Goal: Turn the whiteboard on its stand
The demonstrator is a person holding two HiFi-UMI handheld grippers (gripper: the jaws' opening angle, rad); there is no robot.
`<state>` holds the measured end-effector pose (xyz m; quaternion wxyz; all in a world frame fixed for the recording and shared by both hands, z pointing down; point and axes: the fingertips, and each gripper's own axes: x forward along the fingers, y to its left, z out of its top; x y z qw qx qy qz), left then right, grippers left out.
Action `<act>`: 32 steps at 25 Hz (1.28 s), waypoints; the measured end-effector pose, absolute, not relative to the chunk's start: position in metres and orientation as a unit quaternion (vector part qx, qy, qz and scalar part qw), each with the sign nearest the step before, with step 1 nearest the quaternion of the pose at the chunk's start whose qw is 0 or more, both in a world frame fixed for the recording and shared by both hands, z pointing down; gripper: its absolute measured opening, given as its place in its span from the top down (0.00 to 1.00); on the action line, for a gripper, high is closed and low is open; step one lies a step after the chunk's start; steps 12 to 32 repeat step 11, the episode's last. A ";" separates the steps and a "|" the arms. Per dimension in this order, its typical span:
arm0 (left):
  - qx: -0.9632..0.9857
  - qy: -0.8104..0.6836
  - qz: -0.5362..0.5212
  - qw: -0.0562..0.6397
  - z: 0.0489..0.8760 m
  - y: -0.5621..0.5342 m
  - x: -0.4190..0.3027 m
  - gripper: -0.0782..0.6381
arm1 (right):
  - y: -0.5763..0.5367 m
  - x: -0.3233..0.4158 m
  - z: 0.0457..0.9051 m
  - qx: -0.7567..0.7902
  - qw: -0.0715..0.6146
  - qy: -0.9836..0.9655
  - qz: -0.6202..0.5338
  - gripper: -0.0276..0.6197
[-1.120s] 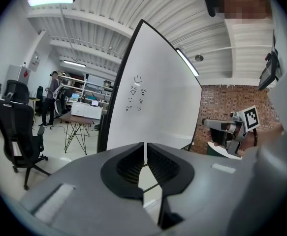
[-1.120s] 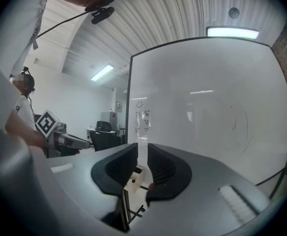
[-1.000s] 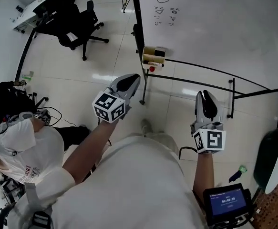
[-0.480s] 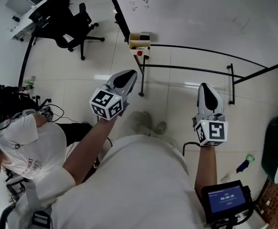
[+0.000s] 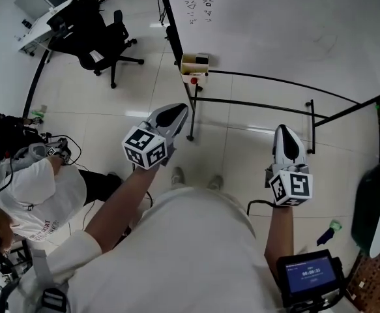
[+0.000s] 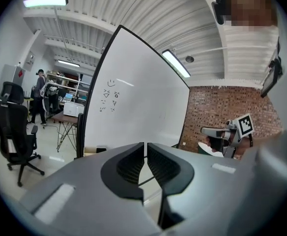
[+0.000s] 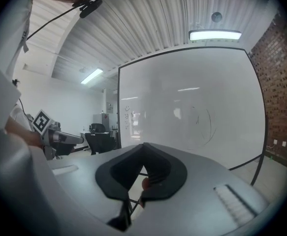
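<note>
- Head view: the person stands on the pale floor (image 5: 79, 103) with both forearms stretched forward, a gripper in each hand.
- The left gripper (image 5: 175, 112) is at mid-frame, angled toward the upper right, with its marker cube nearest the camera.
- The right gripper (image 5: 285, 133) is right of centre and points straight up the frame.
- Neither gripper touches the whiteboard (image 5: 287, 25), which fills the upper right on its black tube stand (image 5: 261, 104), well apart from both.
- A small beige box (image 5: 193, 64) hangs at the board's lower left corner with a dark eraser (image 5: 201, 60) in it. A red spot shows just below the box.
- Left gripper view: the left gripper (image 6: 144, 146) has its jaws drawn together to a thin slit, with nothing between them.
- The whiteboard (image 6: 138, 97) rises ahead at centre, with small marks near its upper left. The beige box (image 6: 93, 150) sits at its bottom edge.
- The right gripper (image 6: 222, 132) shows at the right edge of this view, held level.
- Right gripper view: the right gripper (image 7: 143, 149) has its jaws pressed together, and it holds nothing.
- The whiteboard (image 7: 192, 112) spans the centre and right. The left gripper (image 7: 59, 137) is at the left edge.
</note>
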<state>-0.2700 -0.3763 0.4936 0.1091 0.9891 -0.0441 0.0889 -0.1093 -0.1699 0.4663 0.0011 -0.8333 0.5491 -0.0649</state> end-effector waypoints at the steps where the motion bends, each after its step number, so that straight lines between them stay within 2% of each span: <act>1: 0.989 -0.036 0.085 0.114 0.488 -0.376 -0.268 0.84 | -0.171 -0.107 0.464 -0.835 0.006 0.547 -0.066 0.96; 5: 0.987 0.045 0.049 0.143 0.450 -0.357 -0.253 0.85 | -0.177 -0.100 0.457 -0.840 0.010 0.538 -0.065 0.96; 8: 0.963 0.213 0.014 0.163 0.394 -0.297 -0.244 0.86 | -0.183 -0.099 0.456 -0.841 0.009 0.536 -0.069 0.96; 11: 0.905 0.399 -0.010 0.149 0.333 -0.226 -0.242 0.86 | -0.193 -0.096 0.455 -0.840 0.008 0.538 -0.073 0.96; 32: 0.905 0.399 -0.010 0.149 0.333 -0.226 -0.242 0.86 | -0.193 -0.096 0.455 -0.840 0.008 0.538 -0.073 0.96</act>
